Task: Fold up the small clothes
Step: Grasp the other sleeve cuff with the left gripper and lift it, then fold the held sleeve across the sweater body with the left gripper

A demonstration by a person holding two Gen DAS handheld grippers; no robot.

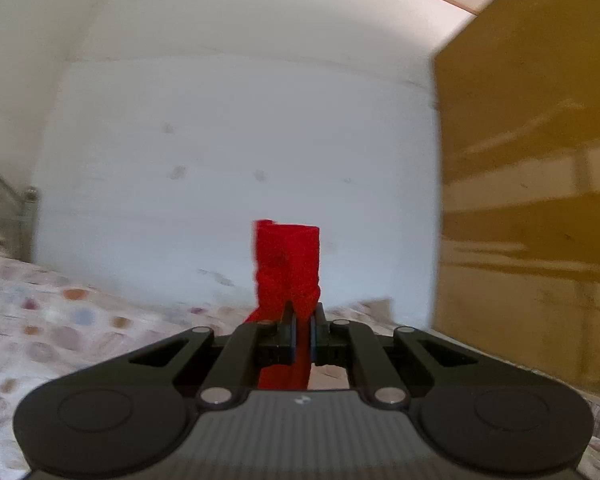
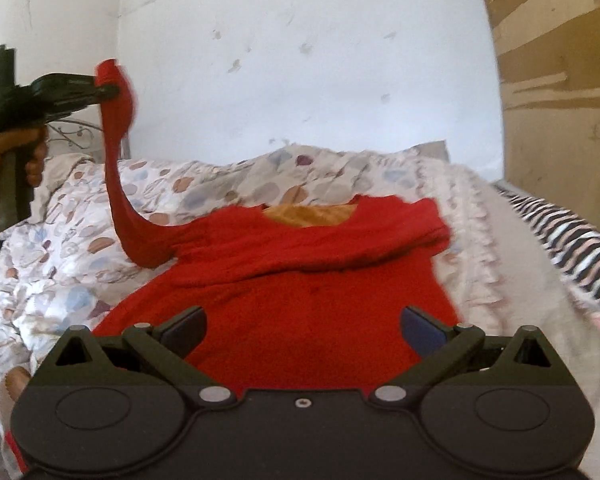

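- The step in hand looks like folding a sleeve inward: the left gripper [image 2: 114,89] has its jaws pressed together on the sleeve end [image 1: 288,264] of the red shirt [image 2: 300,280] and holds it lifted above the bed [image 2: 80,248].
- The right gripper [image 2: 302,326] hovers low over the shirt's hem with its jaws spread, gripping nothing.
- The next move likely calls for carrying the sleeve across the shirt's body and laying it flat before letting go.
- The shirt lies mostly flat on the patterned bedding, neckline towards the wall, an orange lining showing at the collar; the far shoulder looks bunched, though blur makes this uncertain.
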